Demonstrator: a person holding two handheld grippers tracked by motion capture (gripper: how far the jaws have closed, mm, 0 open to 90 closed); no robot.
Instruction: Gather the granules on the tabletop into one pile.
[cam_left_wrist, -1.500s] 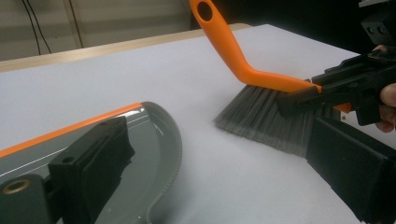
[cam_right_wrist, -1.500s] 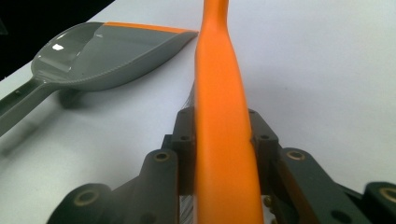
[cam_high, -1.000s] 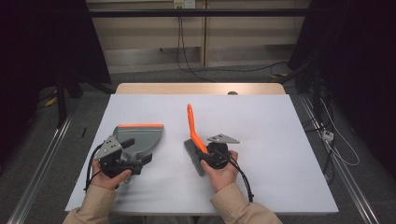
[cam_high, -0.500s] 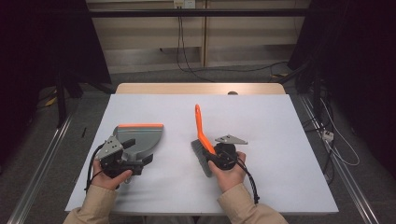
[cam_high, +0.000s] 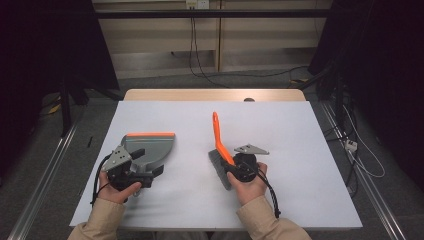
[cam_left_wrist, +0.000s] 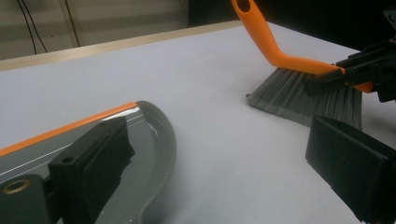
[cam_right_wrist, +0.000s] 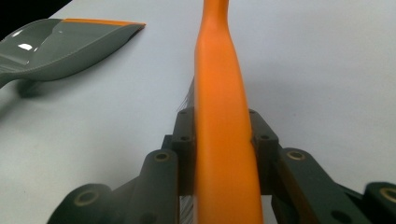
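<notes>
A grey dustpan (cam_high: 150, 146) with an orange front lip lies on the left of the white table. My left gripper (cam_high: 146, 163) rests at its near end, where the handle is. In the left gripper view the jaws of the left gripper (cam_left_wrist: 217, 140) stand wide apart, one over the dustpan (cam_left_wrist: 140, 154), and nothing is pressed between them. My right gripper (cam_high: 234, 162) is shut on the orange handle of a hand brush (cam_high: 218, 137), whose grey bristles (cam_high: 218, 165) are on the table. The right gripper view shows the right gripper (cam_right_wrist: 222, 133) with its jaws clamping the brush handle (cam_right_wrist: 219, 84).
The white table top (cam_high: 300, 150) has a wooden back edge (cam_high: 200, 95) with a small dark object (cam_high: 248, 99) on it. Metal rails run along the floor on both sides, and cables (cam_high: 360, 155) lie at the right.
My right gripper has shifted a little to the right with the brush held in it. The left gripper and the dustpan have stayed put.
</notes>
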